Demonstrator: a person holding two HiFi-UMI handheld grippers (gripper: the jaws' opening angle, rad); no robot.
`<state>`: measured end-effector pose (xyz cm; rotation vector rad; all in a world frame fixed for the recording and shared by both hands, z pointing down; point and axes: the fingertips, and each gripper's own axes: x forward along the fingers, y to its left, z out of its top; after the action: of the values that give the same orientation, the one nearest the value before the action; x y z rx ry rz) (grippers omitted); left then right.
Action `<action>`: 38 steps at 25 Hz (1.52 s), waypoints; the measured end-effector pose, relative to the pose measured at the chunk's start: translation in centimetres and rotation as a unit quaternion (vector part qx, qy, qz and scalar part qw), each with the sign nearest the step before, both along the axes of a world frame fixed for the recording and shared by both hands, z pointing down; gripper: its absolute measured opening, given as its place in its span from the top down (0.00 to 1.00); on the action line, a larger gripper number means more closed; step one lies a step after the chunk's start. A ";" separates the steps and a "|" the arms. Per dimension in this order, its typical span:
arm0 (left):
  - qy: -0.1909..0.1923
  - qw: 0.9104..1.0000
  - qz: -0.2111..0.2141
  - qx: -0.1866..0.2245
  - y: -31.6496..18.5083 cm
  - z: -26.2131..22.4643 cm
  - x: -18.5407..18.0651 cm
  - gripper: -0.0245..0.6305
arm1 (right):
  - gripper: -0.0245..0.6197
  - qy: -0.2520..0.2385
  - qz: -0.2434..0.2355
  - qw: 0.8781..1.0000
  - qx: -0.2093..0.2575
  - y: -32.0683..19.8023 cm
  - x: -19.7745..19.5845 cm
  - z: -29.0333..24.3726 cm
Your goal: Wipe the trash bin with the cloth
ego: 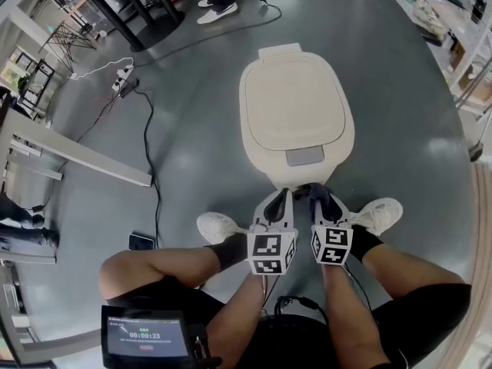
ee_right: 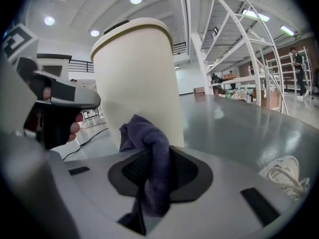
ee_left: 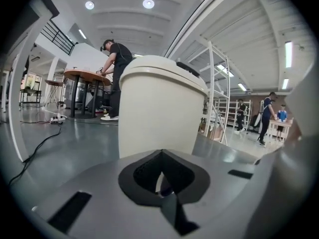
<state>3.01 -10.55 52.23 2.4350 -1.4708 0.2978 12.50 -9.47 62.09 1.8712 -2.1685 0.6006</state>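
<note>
At the foot of the cream plastic trash bin point(ego: 296, 121), the left claw point(ego: 281, 197) is hovering closed and empty; the right claw point(ego: 318, 197) is pinching a dark purple cloth point(ee_right: 152, 148) near its wall; wiping seems not yet begun.

Glossy grey floor point(ego: 192, 129), white shelving point(ee_left: 210, 83), ceiling lights point(ee_left: 148, 3).
</note>
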 end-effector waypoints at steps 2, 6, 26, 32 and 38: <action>-0.005 1.000 0.009 -0.002 0.2 0.2 1.0 0.97 | 0.82 -0.007 0.004 1.000 -0.001 0.0 0.5 0.2; -0.007 1.000 0.015 -0.010 0.3 0.4 2.3 0.97 | 0.82 -0.014 0.015 1.000 -0.014 0.2 2.0 0.5; -0.058 0.996 0.060 -0.033 1.6 -5.5 10.3 0.97 | 0.82 -0.257 0.047 0.964 -0.050 -1.9 10.1 -10.6; -0.107 0.991 0.074 -0.036 1.7 -7.8 12.9 0.97 | 0.82 -0.355 -0.040 0.934 -0.023 -6.5 11.2 -16.7; -0.158 0.981 0.108 -0.018 1.5 -8.7 15.9 0.97 | 0.82 -0.374 -0.113 0.919 -0.050 -9.4 9.5 -18.4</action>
<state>18.93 -9.03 43.51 2.6114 -1.2988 0.7822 21.98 -18.84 43.66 1.4294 -2.6576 1.5347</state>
